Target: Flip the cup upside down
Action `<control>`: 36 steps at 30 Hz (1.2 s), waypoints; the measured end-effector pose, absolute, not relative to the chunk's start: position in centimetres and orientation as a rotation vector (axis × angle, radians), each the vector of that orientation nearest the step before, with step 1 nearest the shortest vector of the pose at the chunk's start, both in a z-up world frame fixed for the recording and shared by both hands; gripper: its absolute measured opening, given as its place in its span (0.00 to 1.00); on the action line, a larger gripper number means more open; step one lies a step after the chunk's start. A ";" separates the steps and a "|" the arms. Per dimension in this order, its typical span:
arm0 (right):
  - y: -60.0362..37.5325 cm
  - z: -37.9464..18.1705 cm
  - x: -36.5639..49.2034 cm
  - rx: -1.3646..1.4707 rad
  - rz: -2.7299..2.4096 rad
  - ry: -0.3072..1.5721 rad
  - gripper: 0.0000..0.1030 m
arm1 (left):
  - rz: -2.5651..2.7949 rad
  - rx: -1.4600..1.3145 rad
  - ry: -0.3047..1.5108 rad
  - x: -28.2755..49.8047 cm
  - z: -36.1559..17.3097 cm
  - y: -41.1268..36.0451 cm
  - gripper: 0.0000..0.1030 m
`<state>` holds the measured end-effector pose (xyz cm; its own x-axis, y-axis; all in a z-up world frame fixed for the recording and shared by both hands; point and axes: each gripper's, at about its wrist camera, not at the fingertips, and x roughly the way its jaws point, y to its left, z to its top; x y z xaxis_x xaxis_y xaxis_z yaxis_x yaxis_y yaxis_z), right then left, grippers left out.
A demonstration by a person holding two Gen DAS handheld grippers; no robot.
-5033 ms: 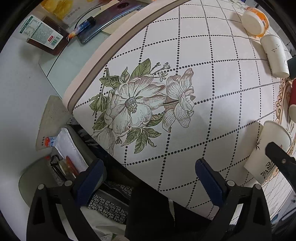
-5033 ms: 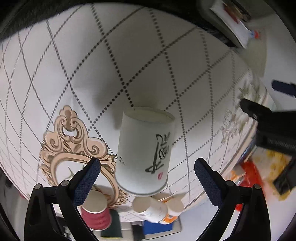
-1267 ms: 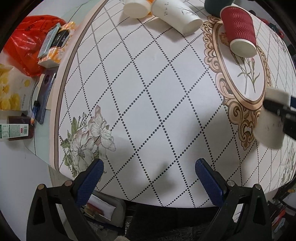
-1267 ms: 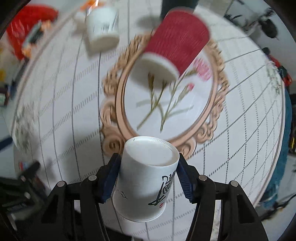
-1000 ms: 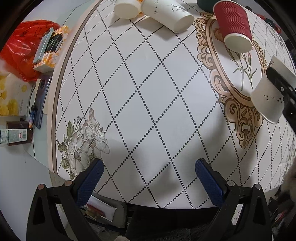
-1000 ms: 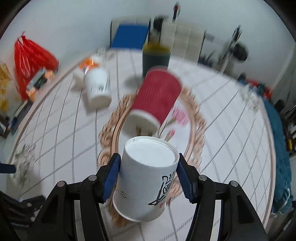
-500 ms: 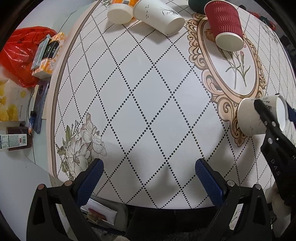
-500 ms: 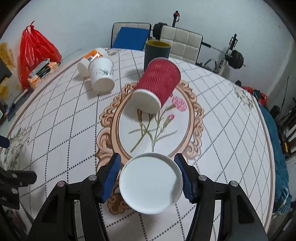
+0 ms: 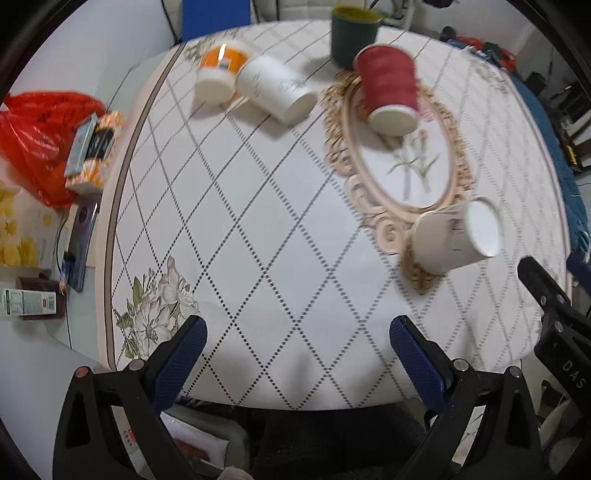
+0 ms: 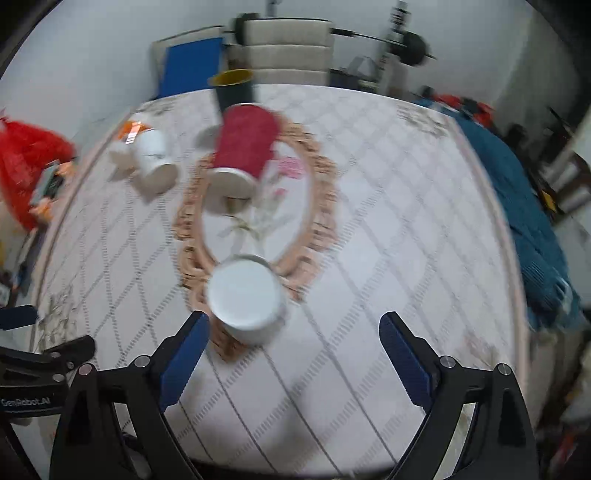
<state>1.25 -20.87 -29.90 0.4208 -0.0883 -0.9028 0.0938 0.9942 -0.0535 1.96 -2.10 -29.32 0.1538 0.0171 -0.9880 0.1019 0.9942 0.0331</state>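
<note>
A white paper cup with black script (image 9: 452,236) stands bottom up on the tablecloth, at the near end of the oval ornament; it also shows in the right wrist view (image 10: 245,299). My right gripper (image 10: 293,332) is open and empty, just behind the cup, which sits by its left finger. My left gripper (image 9: 295,341) is open and empty over the near table edge, well left of the cup. The right gripper's black body shows at the right of the left wrist view (image 9: 554,325).
A red ribbed cup (image 9: 389,88) lies on the oval ornament. A white cup (image 9: 275,90) and an orange and white container (image 9: 218,74) lie at the back left. A dark green cup (image 9: 352,35) stands behind. A red bag (image 9: 40,136) lies off the table's left.
My right gripper turned the white cup bottom up, set it on the table, opened and drew back. My left gripper tilted up a little; both views are blurred.
</note>
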 end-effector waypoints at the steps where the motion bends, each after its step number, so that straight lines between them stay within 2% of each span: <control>1: -21.5 -29.2 0.4 0.034 -0.139 1.136 0.92 | -0.068 0.097 1.404 1.8 -28.7 -2.3 0.99; 18: -24.7 -19.8 -7.3 0.054 -0.211 1.102 0.93 | -0.091 0.097 1.200 -2.6 -17.7 -5.3 0.99; 36: -24.5 -3.8 -16.6 0.023 -0.156 0.948 0.94 | -0.076 0.057 1.022 -9.7 -5.1 -5.3 0.99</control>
<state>-16.58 -24.48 -3.77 0.5729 -0.1224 -0.8104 0.1429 0.9886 -0.0483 -9.70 -5.33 -5.12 0.5193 -0.0370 -0.8538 0.0899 0.9959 0.0115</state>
